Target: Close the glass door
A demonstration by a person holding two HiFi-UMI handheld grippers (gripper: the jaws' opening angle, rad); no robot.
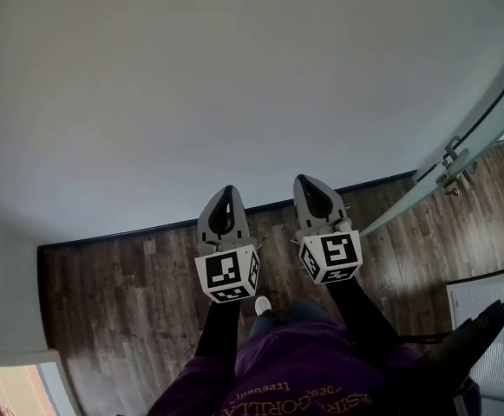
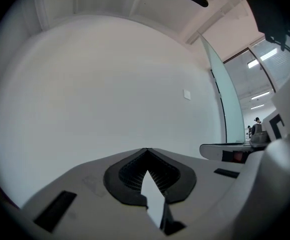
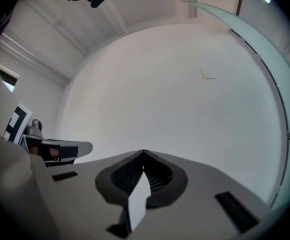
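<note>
The glass door stands at the right of the head view, a pale green pane with metal fittings, swung out from the white wall. Its edge also shows in the left gripper view and the right gripper view. My left gripper and right gripper are side by side, level, both facing the bare wall to the left of the door. Each is shut with nothing between its fingers: the left gripper and the right gripper have their tips meeting. Neither touches the door.
A white wall with a dark baseboard fills the front. Below is a wood floor. A white ribbed panel sits at lower right and a window at lower left. A small wall plate is near the door.
</note>
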